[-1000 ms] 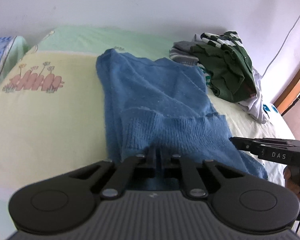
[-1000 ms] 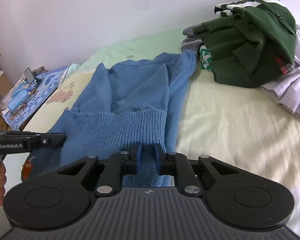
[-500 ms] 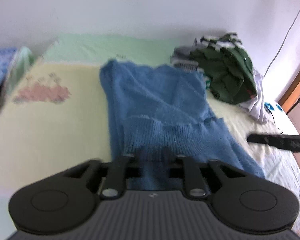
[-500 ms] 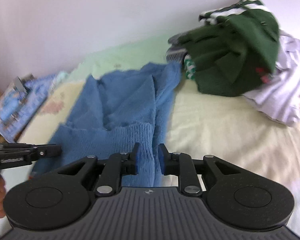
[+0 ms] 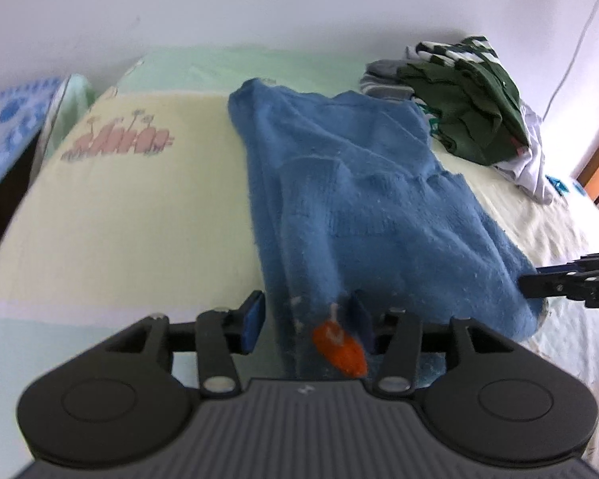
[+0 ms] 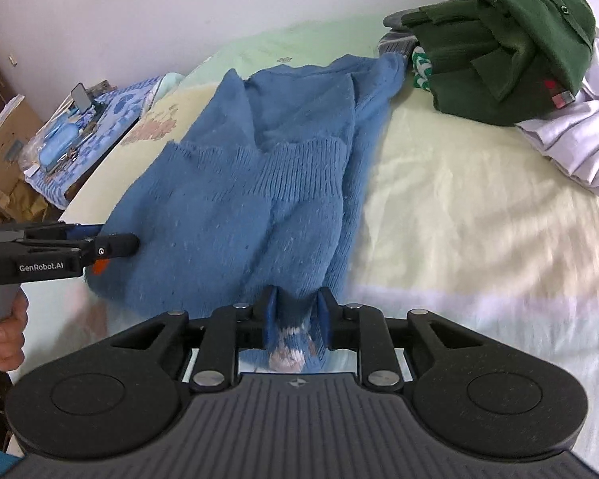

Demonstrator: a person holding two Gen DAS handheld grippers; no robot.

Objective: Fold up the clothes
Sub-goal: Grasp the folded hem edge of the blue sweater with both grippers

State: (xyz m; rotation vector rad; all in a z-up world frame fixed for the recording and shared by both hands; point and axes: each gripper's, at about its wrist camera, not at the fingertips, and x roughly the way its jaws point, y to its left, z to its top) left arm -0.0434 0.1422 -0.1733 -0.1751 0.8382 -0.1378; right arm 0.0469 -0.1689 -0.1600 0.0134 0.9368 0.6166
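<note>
My left gripper (image 5: pixel 305 321) released, wide around the blue sweater (image 5: pixel 363 199) edge, my right gripper (image 6: pixel 295 321) grasping its near hem, sweater spread ahead on the bed (image 6: pixel 459 199), green clothes pile (image 6: pixel 499 52) far right

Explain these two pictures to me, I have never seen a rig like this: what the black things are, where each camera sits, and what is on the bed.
No robot here: a person holds a hand-held gripper in each hand. Each picture comes from a camera on one gripper, looking forward along its fingers.

In the left-hand view, the left gripper stands open, the blue sweater lying between its fingers. In the right-hand view, the right gripper is closed on the sweater's near edge. The sweater lies spread on the bed. Farther back sits a pile of green clothes on white ones.
</note>
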